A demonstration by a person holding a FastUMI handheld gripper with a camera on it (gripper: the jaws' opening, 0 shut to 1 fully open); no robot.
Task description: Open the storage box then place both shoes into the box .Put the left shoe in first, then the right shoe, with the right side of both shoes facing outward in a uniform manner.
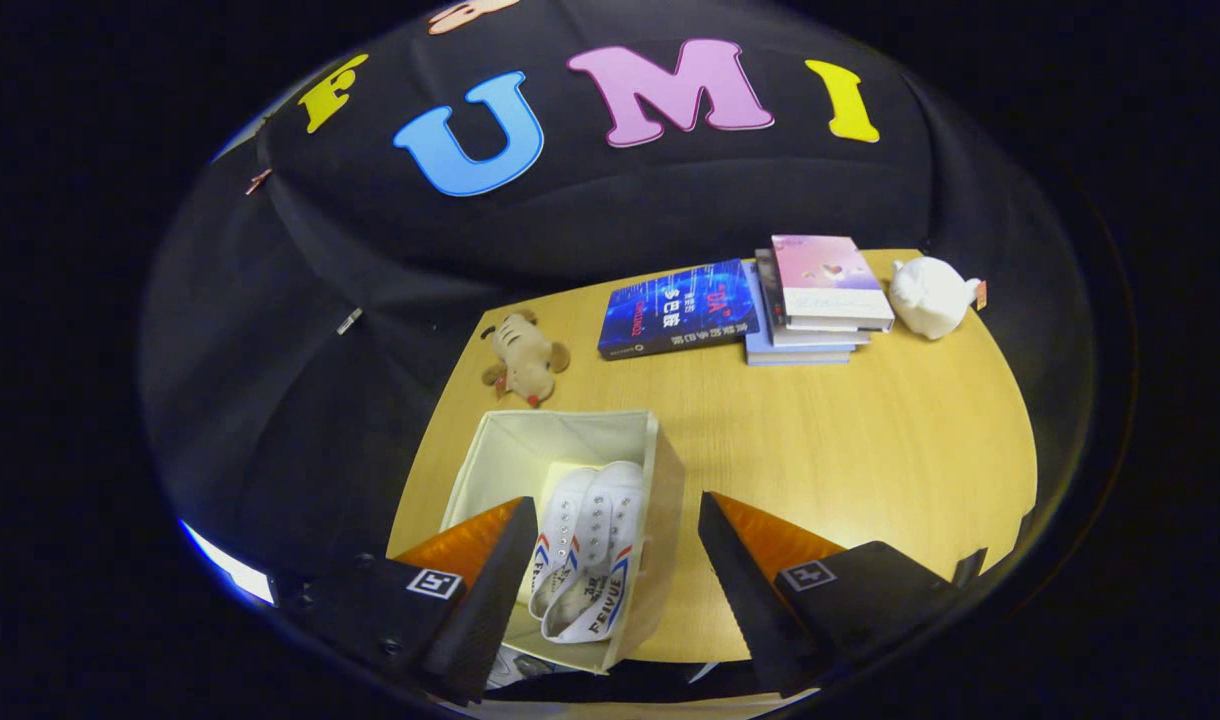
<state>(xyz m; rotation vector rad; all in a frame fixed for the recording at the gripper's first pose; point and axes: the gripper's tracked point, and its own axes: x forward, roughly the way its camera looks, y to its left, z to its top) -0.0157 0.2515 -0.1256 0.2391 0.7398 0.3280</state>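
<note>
A: Storage box [660,470], the cream fabric cube with its top open, sits on the pale wooden surface [870,450] directly under the claw [610,600]. The claw hangs spread wide and empty; its fingers straddle the box's near end without touching anything.

B: And the shoes?

A: A pair of white canvas shoes [585,560] with red and blue side stripes lies inside, side by side, between the fingers. Both look placed, so I judge the task near its end.

B: Risks?

A: A finger catching the soft wall on the way out could tip or drag the box, and the shoes could roll off their sides.

B: Any writing?

A: Printed lettering runs along one shoe's side; too small for me to read reliably. Beyond the box lie a brown plush toy [523,358], a blue book [678,308], a stack of books [820,300], and a white figurine [930,296].
</note>
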